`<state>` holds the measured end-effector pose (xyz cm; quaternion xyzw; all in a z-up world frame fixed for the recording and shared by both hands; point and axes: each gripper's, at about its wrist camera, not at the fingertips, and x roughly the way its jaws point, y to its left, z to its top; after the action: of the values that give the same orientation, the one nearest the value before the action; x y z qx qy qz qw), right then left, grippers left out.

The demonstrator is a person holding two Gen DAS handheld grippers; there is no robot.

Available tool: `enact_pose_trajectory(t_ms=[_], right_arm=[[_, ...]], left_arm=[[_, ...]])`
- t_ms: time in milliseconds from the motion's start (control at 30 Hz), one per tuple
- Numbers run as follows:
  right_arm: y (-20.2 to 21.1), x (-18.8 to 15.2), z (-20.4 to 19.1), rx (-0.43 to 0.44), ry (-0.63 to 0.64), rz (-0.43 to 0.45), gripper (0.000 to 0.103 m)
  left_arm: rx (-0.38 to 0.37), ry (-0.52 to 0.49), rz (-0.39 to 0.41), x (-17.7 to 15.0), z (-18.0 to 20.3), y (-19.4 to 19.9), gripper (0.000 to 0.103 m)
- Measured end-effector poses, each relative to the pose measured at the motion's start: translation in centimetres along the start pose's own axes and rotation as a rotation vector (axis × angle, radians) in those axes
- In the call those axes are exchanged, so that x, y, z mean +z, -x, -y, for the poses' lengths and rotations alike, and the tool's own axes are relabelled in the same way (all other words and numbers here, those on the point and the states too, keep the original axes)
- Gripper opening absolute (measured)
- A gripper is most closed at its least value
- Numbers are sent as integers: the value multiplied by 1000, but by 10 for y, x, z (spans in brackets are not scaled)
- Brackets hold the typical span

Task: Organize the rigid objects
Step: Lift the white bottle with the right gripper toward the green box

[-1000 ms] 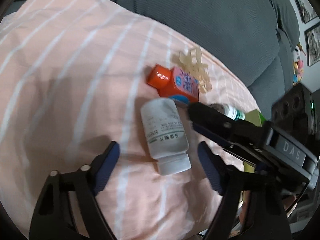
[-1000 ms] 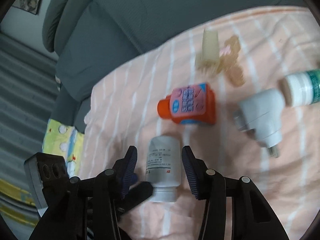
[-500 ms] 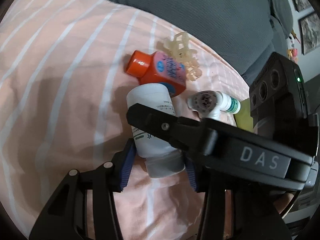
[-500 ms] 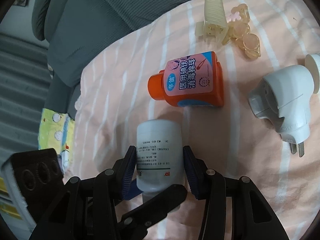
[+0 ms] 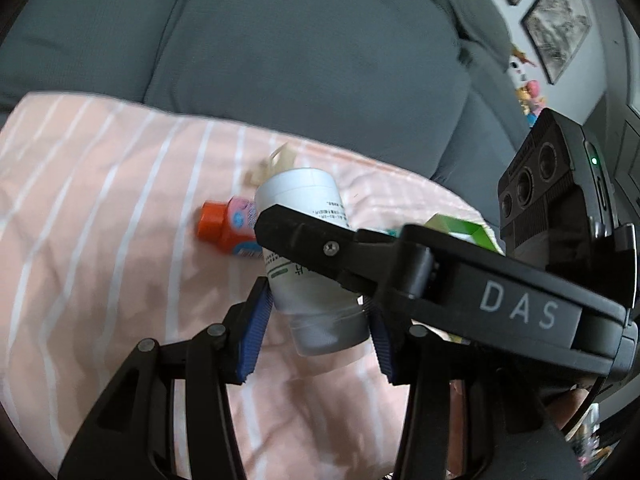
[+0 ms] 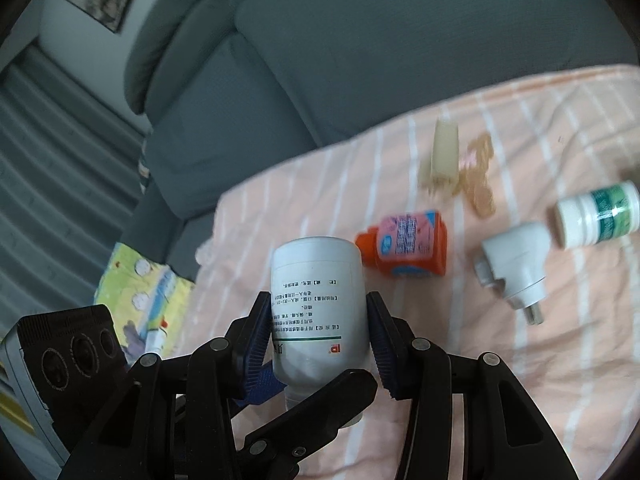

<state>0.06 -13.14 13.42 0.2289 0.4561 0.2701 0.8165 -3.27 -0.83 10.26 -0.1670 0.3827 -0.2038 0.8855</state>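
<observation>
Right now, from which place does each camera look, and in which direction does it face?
Left wrist: sits on the left tool, faces forward over the pink striped cloth toward the grey sofa back; its blue-padded fingers flank the white bottle, and the right tool crosses in front.
Right wrist: sits on the right tool, faces the same sofa; its fingers clamp the bottle; the left tool's tip shows below.
Shared: the white bottle, the orange bottle, the cloth.

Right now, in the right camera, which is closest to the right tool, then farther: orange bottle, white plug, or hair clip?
1. Orange bottle, just ahead of the right tool.
2. White plug, off to the right.
3. Hair clip, farthest back, near the sofa.
</observation>
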Motion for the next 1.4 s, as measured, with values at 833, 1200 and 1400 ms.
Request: enact_pose_trajectory(t_ms=[833, 1200, 1400], right_arm=[[63, -6, -4, 5, 18, 173, 50], [70, -7, -4, 9, 19, 194, 50], [76, -7, -3, 13, 16, 207, 50]], left_arm=[[-62, -115, 106, 1, 42, 14, 45], [-67, -131, 121, -1, 51, 16, 45], [-74, -137, 127, -1, 54, 17, 45]])
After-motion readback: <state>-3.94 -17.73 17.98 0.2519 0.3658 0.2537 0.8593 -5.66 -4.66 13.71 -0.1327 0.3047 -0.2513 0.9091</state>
